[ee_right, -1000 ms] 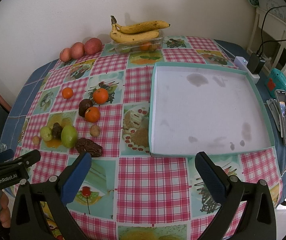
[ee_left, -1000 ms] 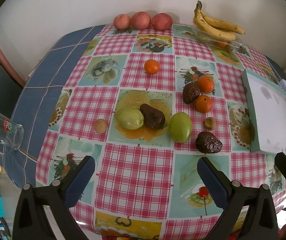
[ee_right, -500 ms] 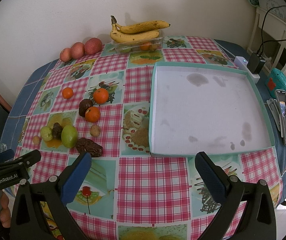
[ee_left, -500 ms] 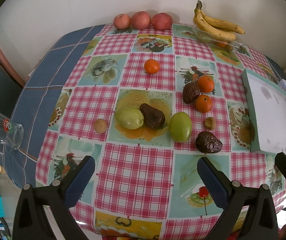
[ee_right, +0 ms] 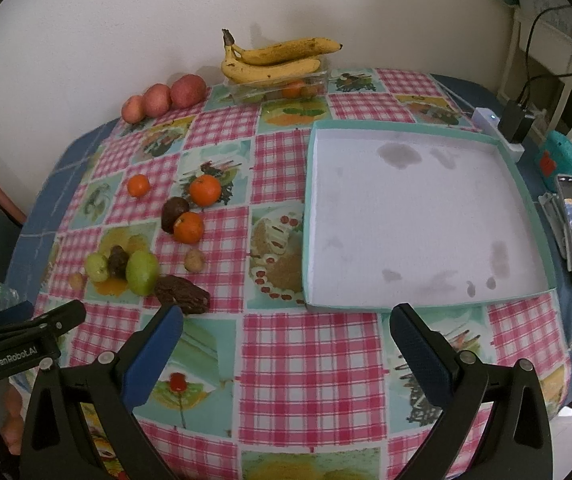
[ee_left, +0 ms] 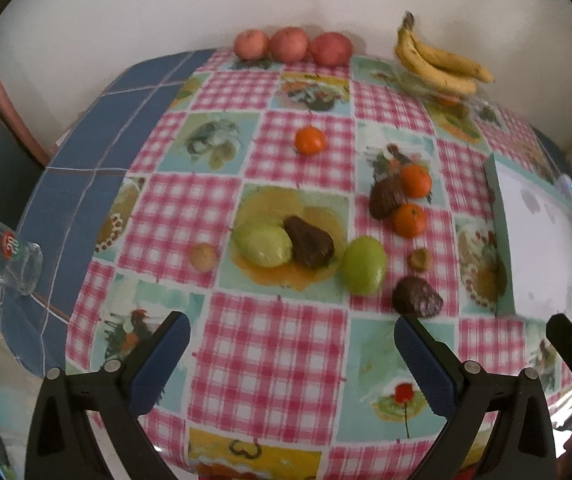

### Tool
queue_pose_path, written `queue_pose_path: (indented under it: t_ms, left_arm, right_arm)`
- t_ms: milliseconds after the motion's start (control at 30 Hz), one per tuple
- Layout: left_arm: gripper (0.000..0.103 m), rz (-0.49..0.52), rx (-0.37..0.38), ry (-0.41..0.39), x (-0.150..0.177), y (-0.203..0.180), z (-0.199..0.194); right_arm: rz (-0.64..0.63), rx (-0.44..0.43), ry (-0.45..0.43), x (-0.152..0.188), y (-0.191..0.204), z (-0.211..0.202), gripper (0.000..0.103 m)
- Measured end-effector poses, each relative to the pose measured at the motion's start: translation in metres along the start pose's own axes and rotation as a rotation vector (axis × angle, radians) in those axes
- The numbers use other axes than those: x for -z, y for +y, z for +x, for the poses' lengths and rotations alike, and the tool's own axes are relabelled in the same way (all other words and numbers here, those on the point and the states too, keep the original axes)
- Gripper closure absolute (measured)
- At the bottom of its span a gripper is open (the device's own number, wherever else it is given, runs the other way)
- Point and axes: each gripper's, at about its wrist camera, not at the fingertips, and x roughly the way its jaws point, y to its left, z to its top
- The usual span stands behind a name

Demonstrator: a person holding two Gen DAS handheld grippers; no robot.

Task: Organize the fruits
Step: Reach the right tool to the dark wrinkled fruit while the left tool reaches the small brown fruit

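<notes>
Your left gripper [ee_left: 292,346] hangs over the near edge of the table, jaws spread wide and holding nothing; your right gripper [ee_right: 286,332] is likewise agape and empty just short of the tray [ee_right: 309,216]. Neither touches any fruit, a stance that reads as the start of the job, each tool squared up to its own half of the checked tablecloth [ee_right: 310,356].

Ahead of the left tool lies the loose fruit: three dark wrinkled avocados, the nearest [ee_left: 417,297] just beyond the right finger; two green guavas [ee_left: 364,265]; three oranges [ee_left: 409,220]; two small brown fruits [ee_left: 203,257]. They sit scattered, well apart from the tray, which is bare but for stains, presumably the place meant to receive them.

Along the wall, three red apples [ee_right: 187,90] stand in a row and two bananas [ee_right: 273,62] rest atop a clear container [ee_right: 277,90]. A glass mug [ee_left: 7,258] stands at the far left.
</notes>
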Motion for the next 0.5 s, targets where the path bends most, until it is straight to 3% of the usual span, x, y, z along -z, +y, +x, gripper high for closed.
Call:
queue_pose_path:
  t_ms: [200,267,333,433,500]
  left_arm:
    - [0.0,-0.102,0.012,-0.093,-0.02,0.031,-0.009]
    - [0.0,-0.125,0.006,-0.174,-0.027,0.041,-0.017]
    - [0.0,-0.165,0.062,-0.266,-0.033,0.055,-0.024]
    - [0.0,-0.202,0.113,-0.279,-0.043,0.078,-0.024]
    - [0.0,-0.157,0.059,-0.28,-0.048,0.085,-0.021]
  right_arm:
    - [-0.038,-0.042,-0.021,-0.011,0.015,0.003,0.0]
    - [-0.065,-0.053,-0.023,-0.014,0.024,0.008,0.0]
    - [-0.098,-0.053,-0.019,-0.017,0.034,0.014,0.0]
    - [-0.128,-0.09,0.003,-0.021,0.047,0.028,0.0]
    - [-0.136,-0.106,0.01,-0.023,0.05,0.034,0.0]
